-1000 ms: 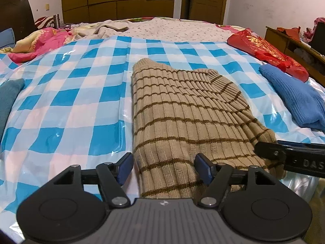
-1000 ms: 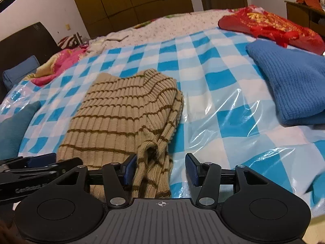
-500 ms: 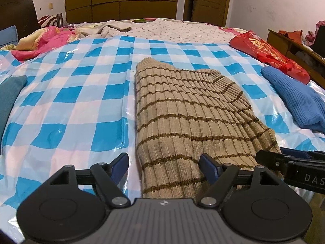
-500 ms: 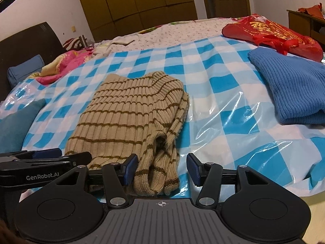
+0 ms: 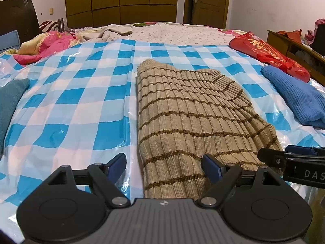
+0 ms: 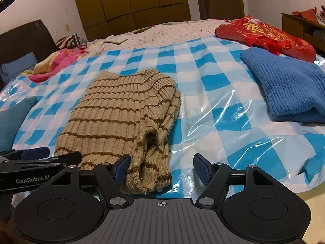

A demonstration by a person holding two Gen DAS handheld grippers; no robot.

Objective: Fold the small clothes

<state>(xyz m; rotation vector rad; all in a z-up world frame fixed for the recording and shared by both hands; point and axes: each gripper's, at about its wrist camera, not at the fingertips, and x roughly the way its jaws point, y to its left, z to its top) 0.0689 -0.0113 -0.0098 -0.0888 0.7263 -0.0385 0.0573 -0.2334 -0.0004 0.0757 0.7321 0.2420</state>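
Observation:
A beige ribbed sweater with brown stripes (image 5: 189,118) lies partly folded on the blue-and-white checked plastic sheet (image 5: 77,101); it also shows in the right wrist view (image 6: 119,118), its sleeve cuff bunched at the near edge. My left gripper (image 5: 165,165) is open, its jaws either side of the sweater's near left hem, not gripping. My right gripper (image 6: 161,167) is open over the near right corner, its left finger beside the cuff. Each gripper shows at the edge of the other's view.
A folded blue sweater (image 6: 288,87) lies to the right, with a red bag (image 6: 264,34) behind it. A teal cloth (image 5: 10,105) lies at the left edge. Pink bedding (image 5: 46,44) and a wooden wardrobe (image 5: 121,2) are at the back.
Both grippers have drawn back slightly toward the near edge of the bed and stayed open. The sweater has not moved.

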